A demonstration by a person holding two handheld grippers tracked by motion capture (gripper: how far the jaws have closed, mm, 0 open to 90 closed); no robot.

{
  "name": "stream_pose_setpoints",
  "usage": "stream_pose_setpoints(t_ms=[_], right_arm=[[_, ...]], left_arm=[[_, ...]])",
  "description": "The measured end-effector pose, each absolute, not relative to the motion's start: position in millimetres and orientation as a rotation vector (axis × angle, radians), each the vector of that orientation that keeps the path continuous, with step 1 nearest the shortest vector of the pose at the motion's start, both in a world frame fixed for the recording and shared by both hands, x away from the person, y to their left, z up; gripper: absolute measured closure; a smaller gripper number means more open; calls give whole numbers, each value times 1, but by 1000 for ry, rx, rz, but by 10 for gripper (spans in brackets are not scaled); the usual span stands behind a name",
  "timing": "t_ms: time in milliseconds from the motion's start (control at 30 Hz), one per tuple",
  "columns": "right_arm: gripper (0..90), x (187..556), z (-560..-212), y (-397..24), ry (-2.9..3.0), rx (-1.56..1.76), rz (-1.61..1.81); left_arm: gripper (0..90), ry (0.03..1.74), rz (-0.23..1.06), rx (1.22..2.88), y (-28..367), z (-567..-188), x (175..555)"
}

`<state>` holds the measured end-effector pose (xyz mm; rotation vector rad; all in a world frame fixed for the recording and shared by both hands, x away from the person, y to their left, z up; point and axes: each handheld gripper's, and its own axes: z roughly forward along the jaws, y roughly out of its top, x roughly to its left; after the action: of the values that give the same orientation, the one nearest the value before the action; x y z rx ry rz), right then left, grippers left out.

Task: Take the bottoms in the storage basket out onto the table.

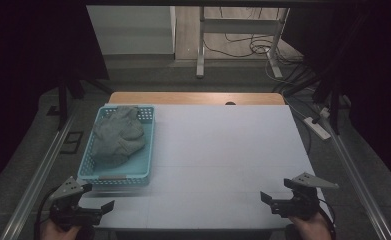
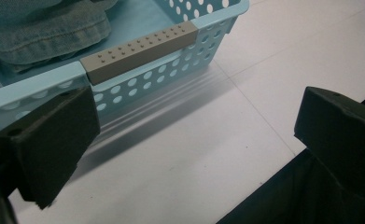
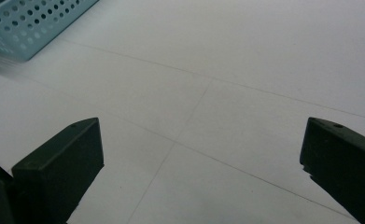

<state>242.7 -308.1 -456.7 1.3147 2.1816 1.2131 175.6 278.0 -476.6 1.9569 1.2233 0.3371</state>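
A light blue perforated basket point(image 1: 148, 145) stands on the left side of the white table point(image 1: 223, 155), with a crumpled grey-green cloth point(image 1: 117, 136) inside. My left gripper point(image 1: 105, 206) rests at the table's near left corner, jaws wide apart and nothing between them. Seen from the left gripper view, the basket point(image 2: 171, 79) with its grey handle strip point(image 2: 138, 50) lies just ahead, the denim-like cloth point(image 2: 45, 32) in it. My right gripper point(image 1: 266, 197) sits at the near right corner, open and empty. The right gripper view has a corner of the basket point(image 3: 31, 25) at its top left.
A strip of wooden tabletop point(image 1: 193, 98) runs along the far edge. Beyond stand a table frame point(image 1: 201, 45) and loose cables point(image 1: 255, 47) on the floor. A power strip point(image 1: 317, 127) lies off the right edge. Metal rails point(image 1: 38, 172) flank both sides.
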Motion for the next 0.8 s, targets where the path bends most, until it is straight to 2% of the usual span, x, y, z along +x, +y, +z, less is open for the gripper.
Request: stream_pose_setpoints(t_ms=[800], right_arm=[[0,246,-458,-307,2264,1281,1171]], left_arm=[[0,1247,313,1955,279,-478,178]])
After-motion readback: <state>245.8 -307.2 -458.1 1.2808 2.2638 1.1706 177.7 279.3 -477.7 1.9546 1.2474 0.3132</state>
